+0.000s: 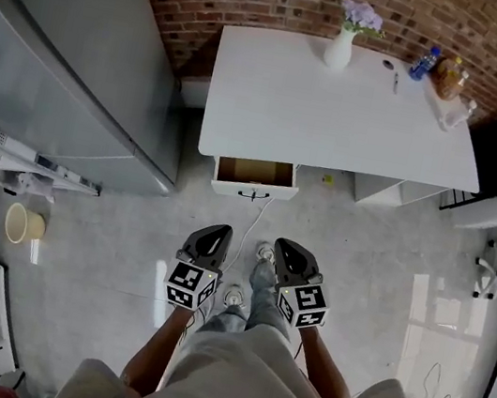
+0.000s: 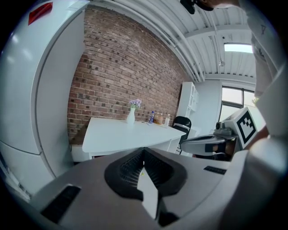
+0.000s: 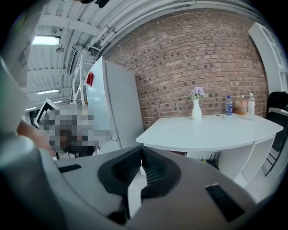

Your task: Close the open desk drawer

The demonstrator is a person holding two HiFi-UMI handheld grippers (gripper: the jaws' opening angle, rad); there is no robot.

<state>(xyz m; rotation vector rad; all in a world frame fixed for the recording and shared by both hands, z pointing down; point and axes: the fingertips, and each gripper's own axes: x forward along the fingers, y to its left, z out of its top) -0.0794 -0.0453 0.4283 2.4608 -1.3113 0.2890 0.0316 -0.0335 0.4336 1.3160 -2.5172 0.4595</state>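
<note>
Left gripper [image 1: 212, 235] and right gripper [image 1: 289, 250] sit side by side at the lower middle of the head view, over the grey floor [image 1: 371, 263]. Both point up the frame toward the white bench [image 1: 340, 114]. The open drawer [image 1: 255, 173] juts out under the bench's lower left corner, well apart from both grippers, with its dark handle [image 1: 253, 194] facing them. A white vase [image 1: 339, 49] and bottles [image 1: 439, 73] stand along the bench's upper edge.

In the left gripper view, the jaws are pressed together at the tips with nothing between them. The bench lies beyond at centre frame, and a refrigerator [image 2: 40, 90] fills the left.

In the right gripper view, the jaws are likewise pressed together and empty, with the bench right of centre. Neither gripper view lets me make out the drawer.
</note>
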